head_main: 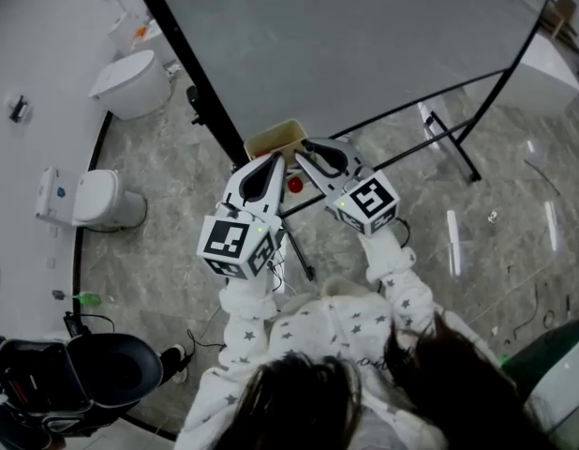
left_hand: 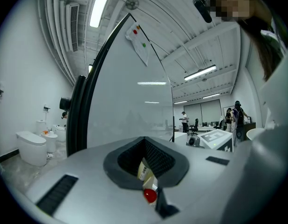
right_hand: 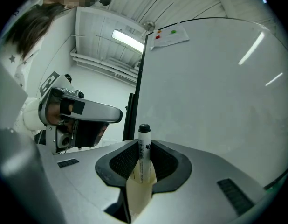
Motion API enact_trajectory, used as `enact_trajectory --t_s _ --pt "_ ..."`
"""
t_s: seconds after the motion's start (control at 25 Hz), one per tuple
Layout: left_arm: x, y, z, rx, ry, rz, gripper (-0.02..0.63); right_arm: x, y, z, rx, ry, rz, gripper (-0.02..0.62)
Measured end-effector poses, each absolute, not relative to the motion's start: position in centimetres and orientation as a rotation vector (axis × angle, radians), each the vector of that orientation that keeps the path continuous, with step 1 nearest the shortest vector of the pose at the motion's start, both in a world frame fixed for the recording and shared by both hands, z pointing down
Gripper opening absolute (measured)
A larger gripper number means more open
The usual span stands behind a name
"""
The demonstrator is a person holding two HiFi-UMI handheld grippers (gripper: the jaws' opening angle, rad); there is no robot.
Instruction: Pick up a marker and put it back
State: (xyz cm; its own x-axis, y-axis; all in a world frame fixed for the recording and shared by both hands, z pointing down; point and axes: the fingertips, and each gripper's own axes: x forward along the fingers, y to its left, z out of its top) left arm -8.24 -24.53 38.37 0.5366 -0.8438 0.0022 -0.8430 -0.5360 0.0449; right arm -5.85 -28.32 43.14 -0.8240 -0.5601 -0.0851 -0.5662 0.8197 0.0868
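Head view: the left gripper (head_main: 274, 164) and the right gripper (head_main: 306, 150) were held side by side, both pointing at the whiteboard (head_main: 364, 45).
Ahead of the tips: a yellowish box (head_main: 275, 139) sat just beyond both pairs of jaws, against the board's lower edge.
Left jaws: closed round a red-capped marker (left_hand: 150, 194), the dark pads pressing its sides.
Red-capped marker, place: it lay along the gap between the left jaws, its cream printed barrel deep between the pads and its red cap at the near end, behind the tips (from above, that cap showed as a red dot between the two grippers).
Right jaws: clamped on a black-capped marker (right_hand: 143, 141).
Black-capped marker, place: between the right pads, its black cap standing out past the tips toward the whiteboard and its pale barrel running back through the gap.
Left of the right jaws: the left gripper, close by and level with them.
Above the right jaws: a sheet (right_hand: 169, 34) with a red and a green dot, stuck high on the board.
Left of the left jaws: a white toilet (left_hand: 32, 146), well apart, against the wall.
Right of the left jaws: several people (left_hand: 235, 118) stood far off.
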Motion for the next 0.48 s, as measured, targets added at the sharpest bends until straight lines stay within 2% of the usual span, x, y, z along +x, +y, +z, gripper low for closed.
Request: enact_trajectory --t_s 0.48 --pt "-8.36 -24.51 37.52 2.716 -1.472 -0.022 0.002 -5.96 -27.65 43.05 -0.921 2.943 0.138 0.083"
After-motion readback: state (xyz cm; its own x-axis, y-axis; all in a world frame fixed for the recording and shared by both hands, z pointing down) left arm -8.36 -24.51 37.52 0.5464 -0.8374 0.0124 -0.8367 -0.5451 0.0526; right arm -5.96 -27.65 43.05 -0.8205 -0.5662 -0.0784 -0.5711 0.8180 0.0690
